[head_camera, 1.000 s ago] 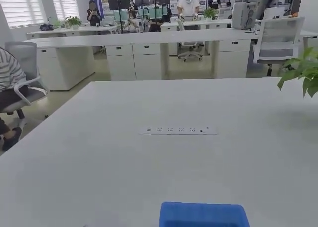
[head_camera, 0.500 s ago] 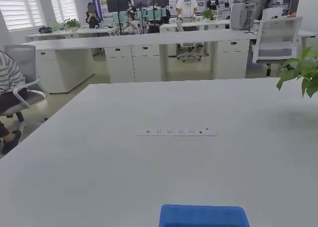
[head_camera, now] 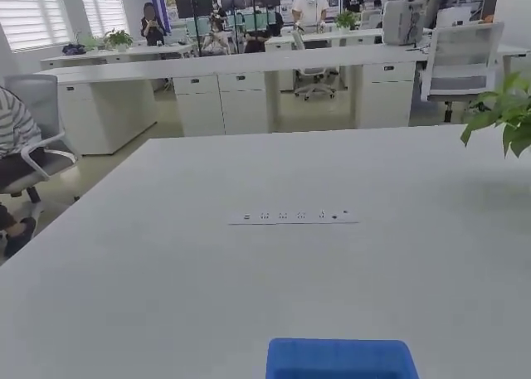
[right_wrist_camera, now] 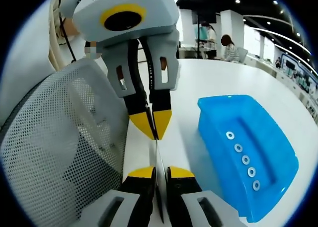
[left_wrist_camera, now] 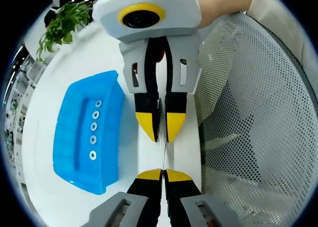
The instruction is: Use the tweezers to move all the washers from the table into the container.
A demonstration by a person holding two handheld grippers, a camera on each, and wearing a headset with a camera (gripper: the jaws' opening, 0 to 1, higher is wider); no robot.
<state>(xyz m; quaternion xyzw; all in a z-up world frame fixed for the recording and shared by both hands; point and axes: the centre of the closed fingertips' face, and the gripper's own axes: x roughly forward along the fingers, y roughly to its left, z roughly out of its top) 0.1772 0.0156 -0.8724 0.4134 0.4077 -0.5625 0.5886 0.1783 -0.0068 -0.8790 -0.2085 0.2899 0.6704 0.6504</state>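
The left gripper (left_wrist_camera: 162, 173) and right gripper (right_wrist_camera: 158, 171) are both clamped, nose to nose, on the thin springy tweezers (left_wrist_camera: 162, 155) over the worktop's (head_camera: 249, 271) near edge, beside the blue container (left_wrist_camera: 69, 137) holding five light, likely slippery washers (left_wrist_camera: 94, 127), best pinched across the ring.

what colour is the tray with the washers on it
Bright blue tray, with a row of silver washers on it; it shows best in the right gripper view.

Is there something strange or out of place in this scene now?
Yes. Both the left claw and the right claw are shut on the same tweezers, tip to tip, so neither can likely use them. Also, five washers already lie in a row in the blue container.
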